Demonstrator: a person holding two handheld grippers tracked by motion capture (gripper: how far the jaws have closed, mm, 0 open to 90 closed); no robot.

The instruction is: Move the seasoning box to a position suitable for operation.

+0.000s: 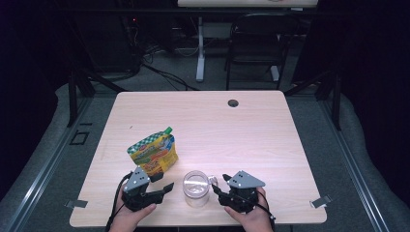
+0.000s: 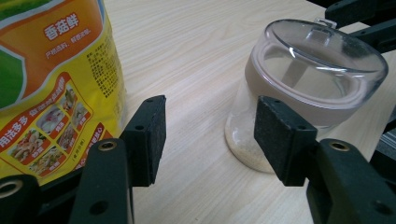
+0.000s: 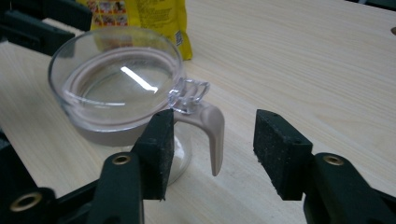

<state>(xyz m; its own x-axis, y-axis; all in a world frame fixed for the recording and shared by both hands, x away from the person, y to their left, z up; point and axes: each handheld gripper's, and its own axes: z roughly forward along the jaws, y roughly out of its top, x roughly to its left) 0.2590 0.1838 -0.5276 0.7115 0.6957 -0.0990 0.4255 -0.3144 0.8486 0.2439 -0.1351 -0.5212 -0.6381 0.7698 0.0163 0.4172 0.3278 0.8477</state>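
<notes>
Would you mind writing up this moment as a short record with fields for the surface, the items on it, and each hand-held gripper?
surface: light wooden table
item 1: clear glass jar with a closed clear lid, upright near the front edge, a thin pale layer at its bottom
jar detail: beige lever hanging at the lid's clasp
item 2: yellow pouch with a green cap, behind and left of the jar
left hand-held gripper: open, beside the jar, holding nothing
right hand-held gripper: open, lever between its jaws, pads not pressing

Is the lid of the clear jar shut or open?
Shut. On the clear jar, the lid lies flat on the rim and its latch hangs down the side.
</notes>
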